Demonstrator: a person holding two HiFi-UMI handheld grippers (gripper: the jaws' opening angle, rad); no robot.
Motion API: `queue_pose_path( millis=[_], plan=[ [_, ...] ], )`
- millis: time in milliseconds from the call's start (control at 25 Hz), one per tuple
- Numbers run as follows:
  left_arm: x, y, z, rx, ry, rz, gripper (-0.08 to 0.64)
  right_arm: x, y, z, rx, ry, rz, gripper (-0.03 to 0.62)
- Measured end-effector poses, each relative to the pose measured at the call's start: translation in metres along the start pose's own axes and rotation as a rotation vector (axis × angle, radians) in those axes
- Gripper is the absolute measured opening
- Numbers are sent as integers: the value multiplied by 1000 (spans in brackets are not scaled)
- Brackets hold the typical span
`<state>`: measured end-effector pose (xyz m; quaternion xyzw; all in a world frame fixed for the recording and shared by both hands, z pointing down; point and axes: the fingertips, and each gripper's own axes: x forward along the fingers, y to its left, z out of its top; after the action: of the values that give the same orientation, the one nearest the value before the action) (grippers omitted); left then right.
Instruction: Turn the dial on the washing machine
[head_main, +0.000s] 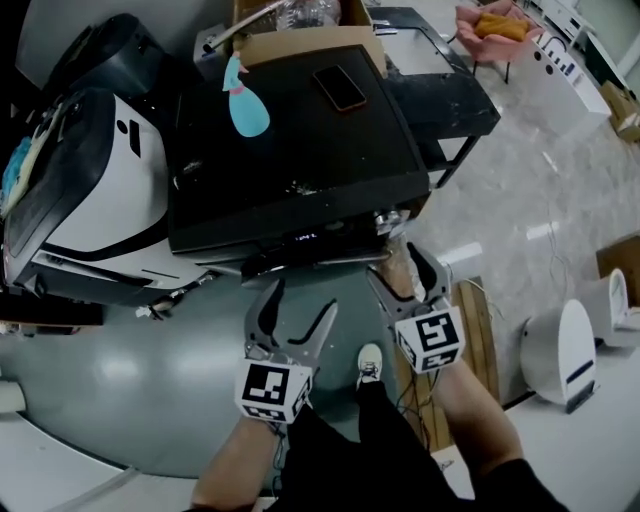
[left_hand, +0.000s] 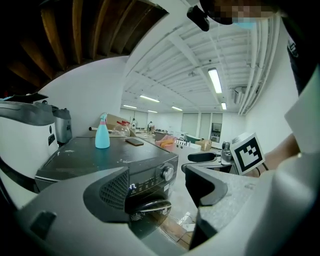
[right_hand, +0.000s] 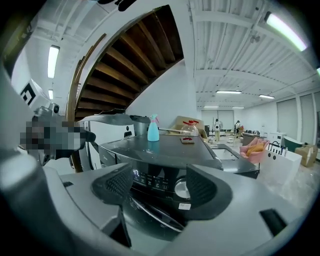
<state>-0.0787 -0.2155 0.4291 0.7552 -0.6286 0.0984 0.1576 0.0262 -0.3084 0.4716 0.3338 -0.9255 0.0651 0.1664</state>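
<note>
Both grippers show low in the head view, held in front of the washer (head_main: 290, 150). The left gripper (head_main: 298, 308) has its jaws spread, with its tips short of the washer's front edge. The right gripper (head_main: 403, 275) is spread too, its tips close under the front right corner. On the black top a blue spray bottle (head_main: 245, 105) stands near the back left, and a phone (head_main: 340, 87) lies flat to its right. A cardboard box (head_main: 300, 35) sits behind them. The dial cannot be made out from this view.

In the left gripper view the jaws stand wide apart and grip nothing. Beyond the gap the washer's front is seen at an angle. The round silver dial (left_hand: 168, 173) sits at the right end of the panel, with the lit display (left_hand: 132, 187) to its left and the door (left_hand: 150, 206) below. The right gripper reaches in from the right, its marker cube (left_hand: 248, 152) facing the camera and its jaw tips near the washer's front.

In the right gripper view the jaws are also apart, clamped on nothing. The panel fills the gap between them. The dial lies just inside the right jaw and is partly covered by it; whether the jaw touches the dial cannot be told. The display glows left of the dial, and the door curves below.
</note>
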Motion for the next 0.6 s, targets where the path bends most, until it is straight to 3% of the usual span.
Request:
queue_pose_path(
  millis=[600],
  plan=[
    [48, -11, -39, -41, 63, 57, 333, 71, -53, -57, -93, 32, 17, 316]
  ],
)
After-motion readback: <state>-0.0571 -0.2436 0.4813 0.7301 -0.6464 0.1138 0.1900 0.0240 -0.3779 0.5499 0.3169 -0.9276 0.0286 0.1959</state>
